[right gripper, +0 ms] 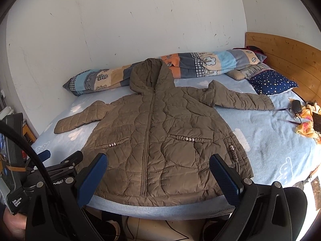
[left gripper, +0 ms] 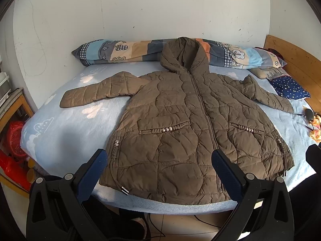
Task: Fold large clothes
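A brown quilted hooded jacket (left gripper: 180,120) (right gripper: 158,136) lies flat and zipped on the bed, front up, hood toward the wall, both sleeves spread out sideways. Its hem reaches the near edge of the mattress. My left gripper (left gripper: 158,158) hovers open above the hem, its blue-padded fingers wide apart and holding nothing. My right gripper (right gripper: 158,162) is likewise open above the hem, empty. In the right wrist view the left gripper (right gripper: 58,160) shows at the lower left, held by a hand.
The bed has a light blue sheet (left gripper: 66,124) (right gripper: 270,140). A rolled patchwork blanket (left gripper: 128,50) and pillows (right gripper: 270,82) lie along the wall. A wooden headboard (right gripper: 284,54) stands right. Small items (right gripper: 301,116) lie on the right. Red baskets (left gripper: 14,140) sit on the floor left.
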